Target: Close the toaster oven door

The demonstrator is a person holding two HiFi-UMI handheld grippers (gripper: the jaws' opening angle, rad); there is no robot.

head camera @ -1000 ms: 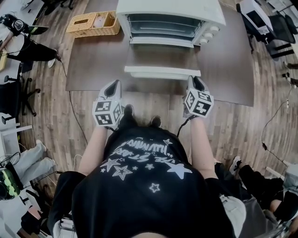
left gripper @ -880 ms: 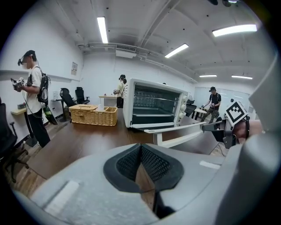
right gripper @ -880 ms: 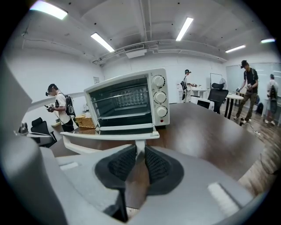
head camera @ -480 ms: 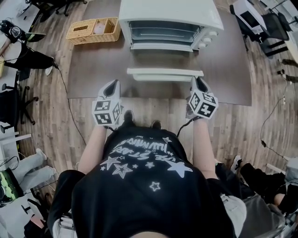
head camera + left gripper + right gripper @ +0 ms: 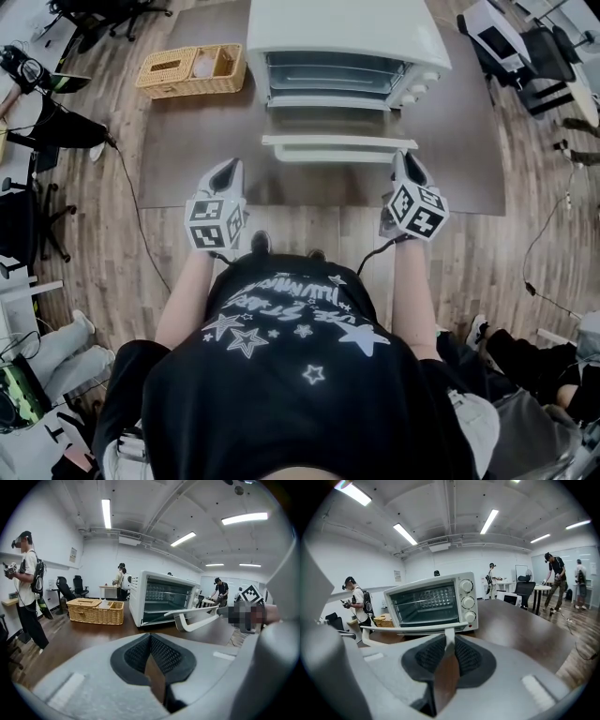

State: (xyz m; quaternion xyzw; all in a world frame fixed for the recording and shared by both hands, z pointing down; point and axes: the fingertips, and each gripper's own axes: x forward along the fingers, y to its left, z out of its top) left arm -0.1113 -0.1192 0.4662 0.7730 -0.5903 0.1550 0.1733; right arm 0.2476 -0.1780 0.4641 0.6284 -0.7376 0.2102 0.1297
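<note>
The white toaster oven [image 5: 342, 37] stands at the back of the brown table [image 5: 187, 141]. Its drop-down door [image 5: 337, 142] hangs partly raised, with its white handle [image 5: 339, 155] along the front edge. My right gripper [image 5: 405, 161] is at the handle's right end. In the right gripper view the jaws [image 5: 449, 644] are shut on the handle's white end post [image 5: 449, 634], and the handle bar [image 5: 408, 629] runs off to the left. My left gripper [image 5: 227, 173] hovers over the table, left of the door. Its jaws [image 5: 152, 660] stand a narrow gap apart with nothing between them.
A wicker basket [image 5: 190, 70] sits on the table left of the oven. The person's torso and arms fill the near half of the head view. Office chairs, cables and other people stand round the table on the wood floor.
The door has swung up from nearly level to partly raised, and my right gripper has risen with its handle. My left gripper has drifted a little forward over the table.
</note>
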